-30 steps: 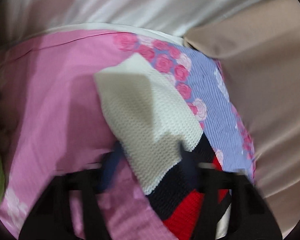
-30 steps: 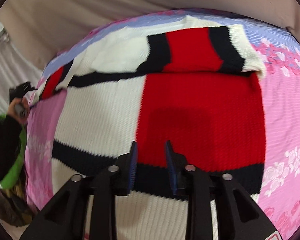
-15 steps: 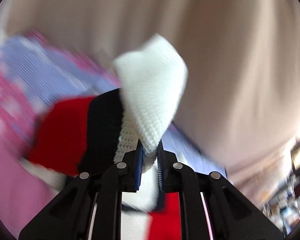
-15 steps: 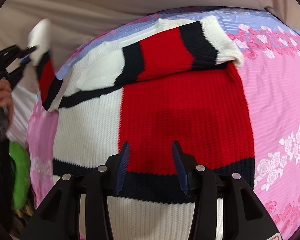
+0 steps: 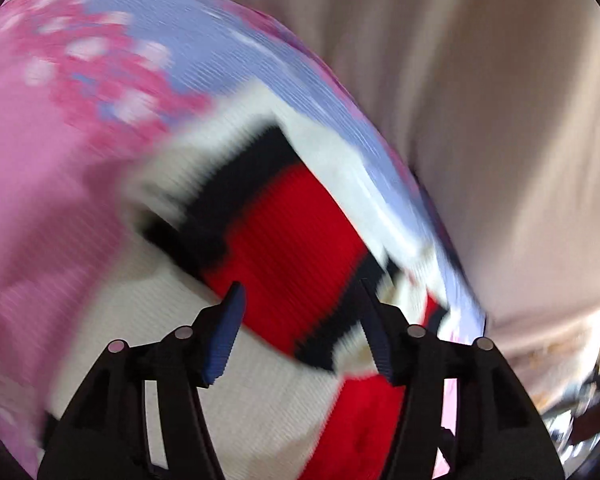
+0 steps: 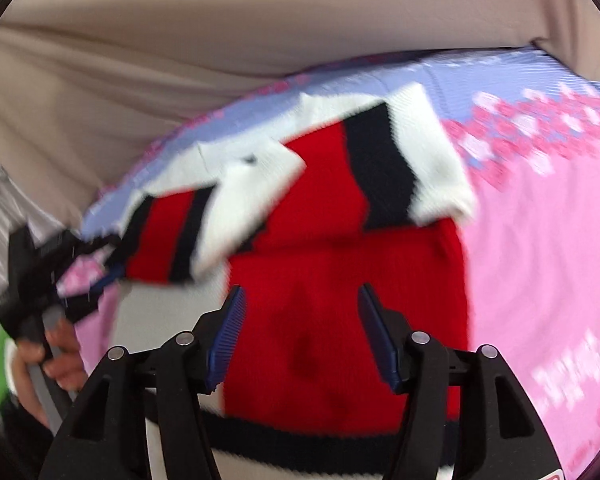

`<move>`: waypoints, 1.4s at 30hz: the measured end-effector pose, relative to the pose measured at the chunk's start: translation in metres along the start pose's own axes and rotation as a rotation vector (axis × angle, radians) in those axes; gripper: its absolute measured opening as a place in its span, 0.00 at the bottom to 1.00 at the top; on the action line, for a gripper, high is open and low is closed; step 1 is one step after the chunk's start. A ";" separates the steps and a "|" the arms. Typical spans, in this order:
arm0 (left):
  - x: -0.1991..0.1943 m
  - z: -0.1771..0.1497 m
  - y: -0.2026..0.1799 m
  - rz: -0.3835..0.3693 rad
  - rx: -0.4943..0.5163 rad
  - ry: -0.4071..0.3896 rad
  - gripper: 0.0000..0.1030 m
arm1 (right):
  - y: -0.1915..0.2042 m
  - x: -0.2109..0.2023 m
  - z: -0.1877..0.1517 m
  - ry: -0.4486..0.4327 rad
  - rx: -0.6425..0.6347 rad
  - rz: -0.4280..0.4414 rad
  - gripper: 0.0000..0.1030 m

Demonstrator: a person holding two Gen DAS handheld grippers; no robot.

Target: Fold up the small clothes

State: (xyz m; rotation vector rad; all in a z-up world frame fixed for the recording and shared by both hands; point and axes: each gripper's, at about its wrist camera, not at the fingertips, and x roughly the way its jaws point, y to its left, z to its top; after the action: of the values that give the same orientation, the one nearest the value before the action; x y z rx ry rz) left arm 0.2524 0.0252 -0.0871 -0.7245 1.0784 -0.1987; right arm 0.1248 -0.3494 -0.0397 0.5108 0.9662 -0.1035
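Sweater (image 6: 340,264) lies spread beneath both opening tongs, neither gripping it

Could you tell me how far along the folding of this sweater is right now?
Both sleeves of the sweater already lie across its body. The left gripper and right gripper are opening with nothing clamped. Folding the body itself on the bedsheet appears to remain.

i swung the left gripper (image 5: 300,332) across and let go of the sweater (image 6: 340,280) sleeve; it now lies over the body. both jaws are opening, right gripper (image 6: 300,336) empty.
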 end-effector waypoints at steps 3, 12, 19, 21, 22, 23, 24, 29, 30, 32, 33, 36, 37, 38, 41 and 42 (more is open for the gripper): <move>-0.002 0.020 0.029 0.011 -0.136 -0.013 0.55 | 0.030 0.025 0.026 0.013 -0.053 -0.015 0.56; -0.015 0.022 0.080 -0.087 -0.339 0.044 0.55 | 0.089 0.119 0.056 0.110 -0.132 -0.132 0.56; -0.005 0.041 0.085 -0.099 -0.428 0.007 0.52 | 0.080 0.132 0.057 0.132 -0.071 -0.130 0.33; -0.005 0.049 0.090 -0.080 -0.457 -0.025 0.39 | 0.076 0.125 0.066 0.121 -0.061 -0.101 0.11; -0.006 0.050 0.092 -0.077 -0.468 -0.028 0.28 | 0.073 0.110 0.076 0.079 -0.031 -0.051 0.11; -0.007 0.052 0.093 -0.078 -0.474 -0.032 0.25 | 0.070 0.092 0.084 0.023 0.006 0.006 0.11; -0.007 0.053 0.094 -0.071 -0.469 -0.035 0.24 | 0.063 0.068 0.094 -0.045 0.043 0.074 0.09; 0.008 0.037 0.093 -0.005 -0.389 0.009 0.21 | 0.001 0.050 0.097 -0.050 0.062 0.023 0.04; 0.010 0.034 0.093 -0.006 -0.375 0.006 0.21 | -0.020 0.078 0.083 0.064 0.071 -0.043 0.04; 0.009 0.029 0.087 0.001 -0.339 0.000 0.22 | -0.045 0.103 0.058 0.171 0.114 -0.060 0.03; 0.006 0.029 0.086 -0.001 -0.331 0.000 0.23 | -0.054 0.093 0.052 0.118 0.167 0.003 0.04; 0.001 0.031 0.087 -0.017 -0.330 -0.007 0.30 | -0.074 0.067 0.046 0.018 0.333 0.102 0.17; -0.001 0.032 0.088 -0.025 -0.340 -0.013 0.35 | -0.077 0.065 0.049 0.006 0.359 0.122 0.27; -0.002 0.033 0.090 -0.034 -0.356 -0.014 0.38 | -0.079 0.066 0.055 0.005 0.370 0.127 0.32; -0.003 0.035 0.094 -0.056 -0.416 -0.005 0.43 | -0.070 0.074 0.075 -0.002 0.306 0.077 0.43; -0.003 0.035 0.094 -0.060 -0.431 -0.006 0.43 | -0.066 0.078 0.081 0.000 0.278 0.063 0.43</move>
State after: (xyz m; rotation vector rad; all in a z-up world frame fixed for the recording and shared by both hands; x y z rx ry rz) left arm 0.2635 0.1130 -0.1343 -1.1434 1.1065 -0.0125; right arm 0.2111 -0.4335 -0.0892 0.7965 0.9402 -0.1827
